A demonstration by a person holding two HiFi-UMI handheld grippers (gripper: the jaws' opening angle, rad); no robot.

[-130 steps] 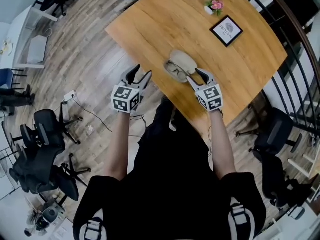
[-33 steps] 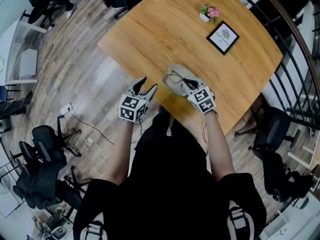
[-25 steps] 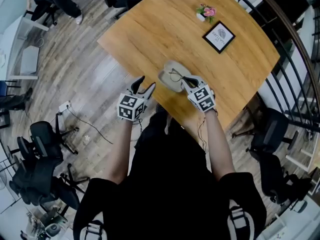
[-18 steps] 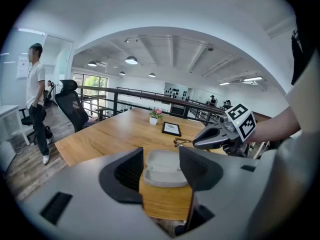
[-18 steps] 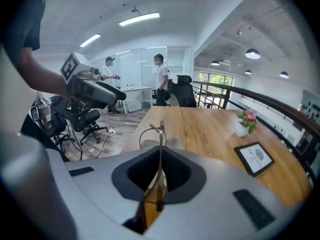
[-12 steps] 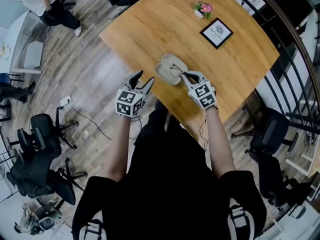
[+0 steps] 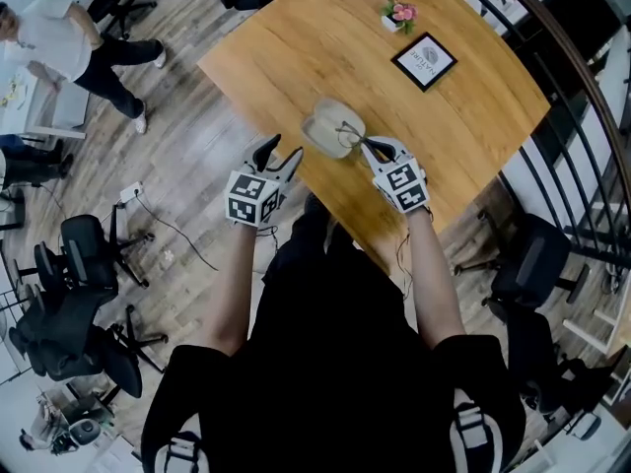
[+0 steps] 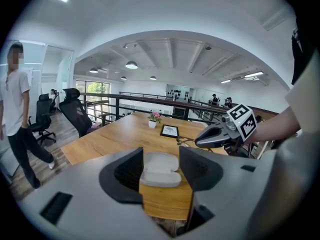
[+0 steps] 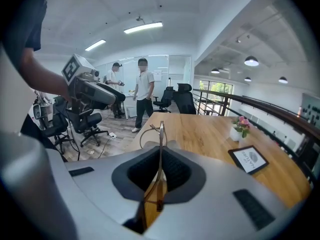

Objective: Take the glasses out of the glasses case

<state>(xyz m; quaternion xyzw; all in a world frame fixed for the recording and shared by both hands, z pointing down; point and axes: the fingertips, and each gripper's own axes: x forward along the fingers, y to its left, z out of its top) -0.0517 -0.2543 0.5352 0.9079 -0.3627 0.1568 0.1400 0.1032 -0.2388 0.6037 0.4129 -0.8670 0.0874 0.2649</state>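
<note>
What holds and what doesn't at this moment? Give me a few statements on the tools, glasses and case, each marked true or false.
1. The right tool is shut on the glasses. True.
2. The left tool grips the case. False: it is open and apart from the case, which lies on the table.
3. The glasses lie inside the case. False: the right tool holds them outside it.
4. A flower pot stands on the table. True.
</note>
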